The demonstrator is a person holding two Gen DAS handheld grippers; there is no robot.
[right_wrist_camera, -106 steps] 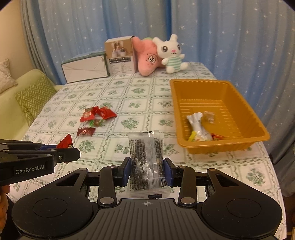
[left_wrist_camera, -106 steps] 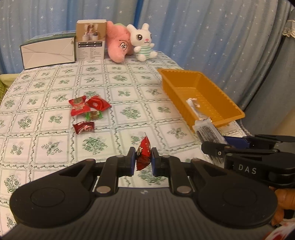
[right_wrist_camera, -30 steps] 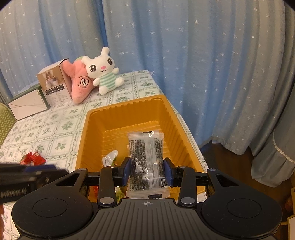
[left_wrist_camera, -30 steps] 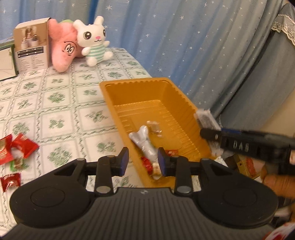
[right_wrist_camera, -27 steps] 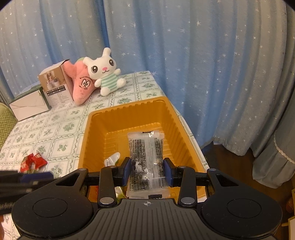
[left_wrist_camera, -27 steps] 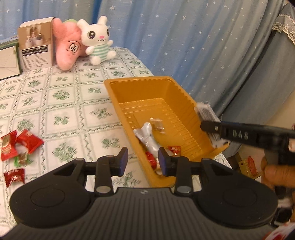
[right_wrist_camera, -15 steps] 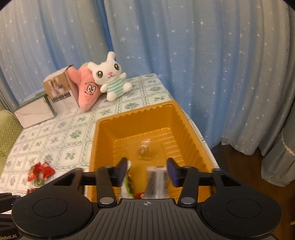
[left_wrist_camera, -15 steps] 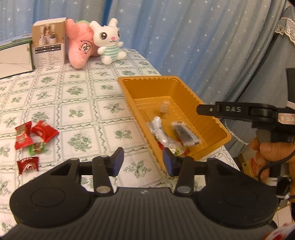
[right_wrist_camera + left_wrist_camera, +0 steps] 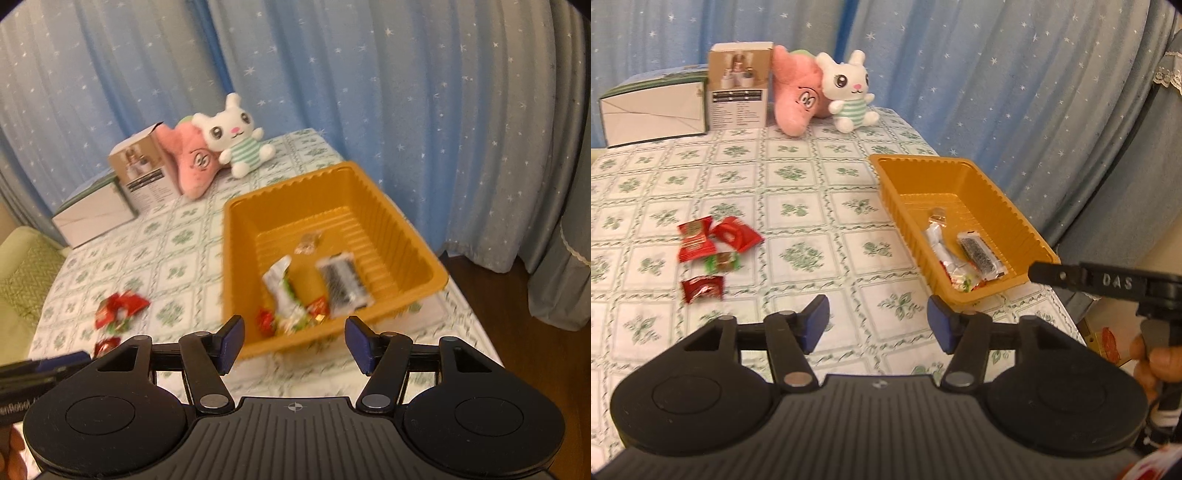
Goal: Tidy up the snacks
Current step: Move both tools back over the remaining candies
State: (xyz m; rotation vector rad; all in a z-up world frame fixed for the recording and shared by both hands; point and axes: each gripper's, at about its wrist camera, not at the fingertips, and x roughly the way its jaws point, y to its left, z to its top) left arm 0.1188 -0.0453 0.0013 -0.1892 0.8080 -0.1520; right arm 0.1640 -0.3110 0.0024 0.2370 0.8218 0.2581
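Both tools are spread apart and carry nothing. The left tool (image 9: 877, 325) hangs over the table (image 9: 798, 184) just before the near left corner of the orange tray (image 9: 1015, 218). The right tool (image 9: 293, 343) hangs at the tray's near rim, and in the left view its black tip reaches in beside the tray's near right corner. Inside the tray lie a clear packet of dark seeds (image 9: 979, 254), a silver packet (image 9: 938, 243), a small clear-wrapped sweet (image 9: 937, 218) toward the far end, and a few red and green sweets (image 9: 962, 280) at the near end. Well left of the tray, four more snacks sit on the table: three red packets (image 9: 701, 243) and a green sweet (image 9: 722, 262) among them.
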